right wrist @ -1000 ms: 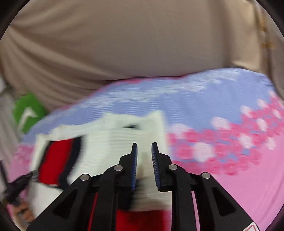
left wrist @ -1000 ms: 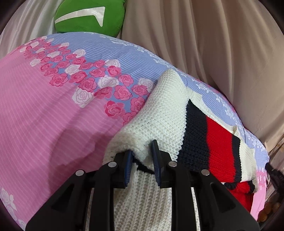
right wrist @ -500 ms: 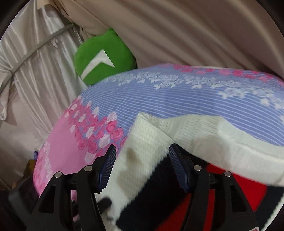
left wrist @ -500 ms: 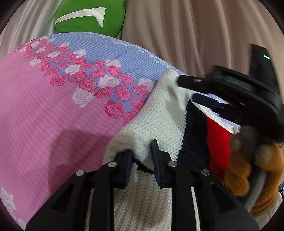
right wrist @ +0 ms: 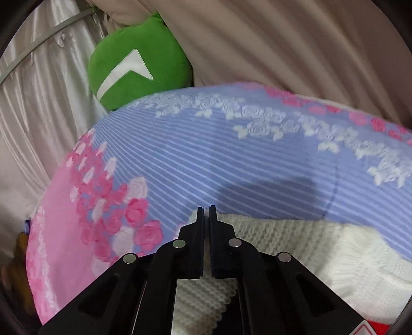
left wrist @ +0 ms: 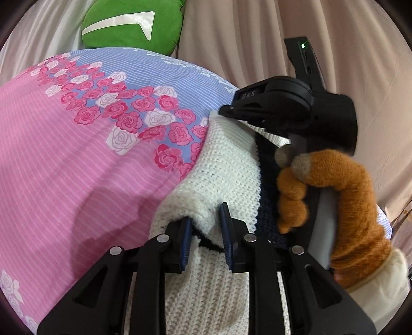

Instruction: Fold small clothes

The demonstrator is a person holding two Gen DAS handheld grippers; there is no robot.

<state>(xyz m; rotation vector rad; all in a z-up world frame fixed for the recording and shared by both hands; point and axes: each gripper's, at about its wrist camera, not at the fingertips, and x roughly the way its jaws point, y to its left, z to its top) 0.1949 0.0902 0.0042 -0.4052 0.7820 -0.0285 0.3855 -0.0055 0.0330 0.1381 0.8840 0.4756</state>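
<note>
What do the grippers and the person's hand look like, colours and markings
Both grippers, left gripper and right gripper, are black plastic with silver rivets; the left's pads are blue. The right's body shows white lettering and a green light. The hand wears an orange-brown knit glove.

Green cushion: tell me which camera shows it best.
The right wrist view. There the green cushion sits large against the curtain, its white arrow mark clear, only its lower edge hidden behind the bedspread. The left wrist view shows it smaller at the top edge of the picture, its top cut off.
</note>
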